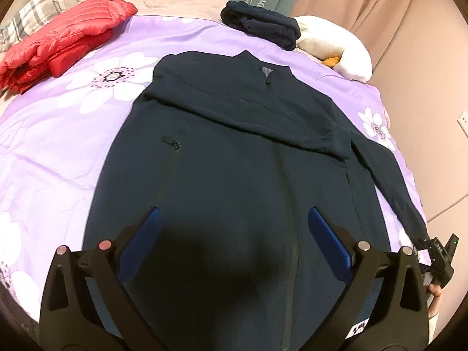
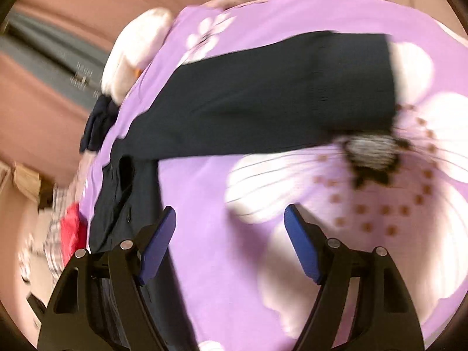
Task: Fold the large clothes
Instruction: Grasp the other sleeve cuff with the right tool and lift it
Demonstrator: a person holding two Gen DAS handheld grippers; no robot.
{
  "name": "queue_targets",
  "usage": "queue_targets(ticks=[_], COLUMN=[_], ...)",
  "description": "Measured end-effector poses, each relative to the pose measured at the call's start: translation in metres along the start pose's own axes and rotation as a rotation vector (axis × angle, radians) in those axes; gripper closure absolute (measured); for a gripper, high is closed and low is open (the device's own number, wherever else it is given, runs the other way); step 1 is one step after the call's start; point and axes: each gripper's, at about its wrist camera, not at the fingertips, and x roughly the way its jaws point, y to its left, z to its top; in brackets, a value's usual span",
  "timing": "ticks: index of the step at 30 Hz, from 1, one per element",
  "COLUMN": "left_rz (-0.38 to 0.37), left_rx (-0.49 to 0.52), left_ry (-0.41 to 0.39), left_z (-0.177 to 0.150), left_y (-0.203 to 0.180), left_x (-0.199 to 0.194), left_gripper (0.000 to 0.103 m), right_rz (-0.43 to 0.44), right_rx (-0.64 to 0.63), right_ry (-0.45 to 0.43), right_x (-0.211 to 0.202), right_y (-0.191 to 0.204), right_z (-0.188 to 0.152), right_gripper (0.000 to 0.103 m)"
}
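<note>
The dark navy jacket (image 1: 234,161) is smooth, matt cloth with a fine weave. Under it the purple bedspread (image 1: 58,152) is soft printed cotton-like cloth, matt. Left of the jacket's collar, the red puffer jacket (image 1: 58,49) is quilted and slightly shiny. Beyond the collar, a folded navy garment (image 1: 260,25) looks matt and a white blanket (image 1: 330,44) fleecy. The left gripper (image 1: 232,234) is matt black plastic with ribbed blue pads (image 1: 143,239) and glossy metal pins (image 1: 362,245).
</note>
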Motion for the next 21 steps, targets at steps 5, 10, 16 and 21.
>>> queue_targets(ticks=[5,10,16,21], left_rz=[0.027,0.038,0.039,0.027], left_rx=[-0.021,-0.036,-0.022,-0.025], left_ry=[0.004,0.015,0.001,0.002], left_z=[-0.006,-0.012,-0.021,-0.027], left_y=[0.007,0.005,-0.005,-0.005], left_x=[-0.009,-0.012,-0.023,-0.024], left_gripper=[0.002,0.002,0.002,0.002], right_rz=[0.036,0.065,0.14,0.119], right_rx=[0.078,0.211,0.363,0.464], right_ry=[-0.07,-0.215,-0.359,-0.391], right_x=[-0.001,0.01,0.011,0.012], right_y=[-0.015,-0.02,-0.033,-0.038], right_z=[0.009,0.027,0.038,0.048], right_gripper=[0.026,0.023,0.019,0.019])
